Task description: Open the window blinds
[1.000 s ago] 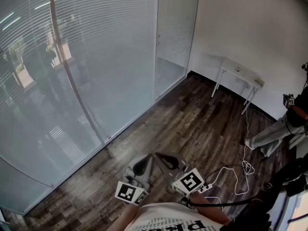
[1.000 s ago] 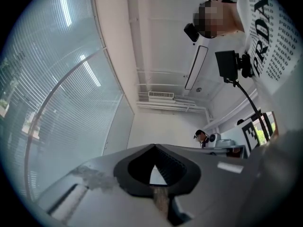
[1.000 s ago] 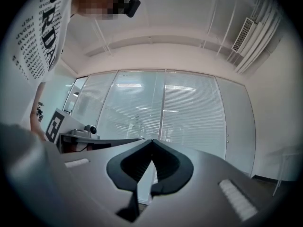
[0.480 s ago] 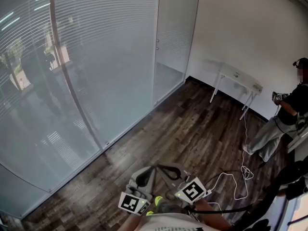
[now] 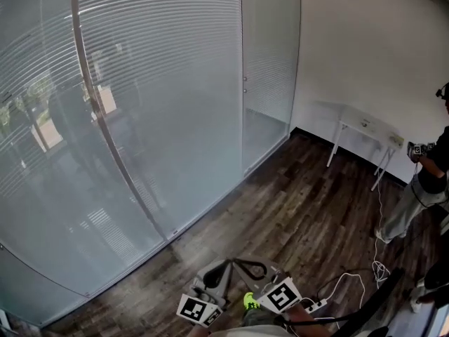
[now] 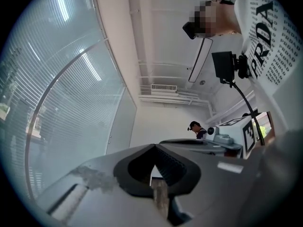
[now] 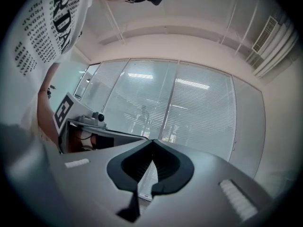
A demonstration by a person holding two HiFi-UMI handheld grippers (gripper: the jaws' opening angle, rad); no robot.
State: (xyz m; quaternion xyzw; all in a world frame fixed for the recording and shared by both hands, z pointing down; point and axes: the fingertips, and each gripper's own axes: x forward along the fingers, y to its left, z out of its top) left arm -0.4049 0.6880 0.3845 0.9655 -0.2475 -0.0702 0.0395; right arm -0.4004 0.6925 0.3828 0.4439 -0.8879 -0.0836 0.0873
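Dark wood floor (image 5: pixel 302 202) runs up to a glass wall (image 5: pixel 270 128) on the left, and the blinds (image 5: pixel 154 83) hang lowered across it, well apart from you. Your left gripper (image 5: pixel 214 276) and right gripper (image 5: pixel 249 267) sit low and near, side by side, each with its fingers pressed together on nothing. Judging by that, nothing is done: you have yet to reach the blinds and whatever works them, which I cannot make out
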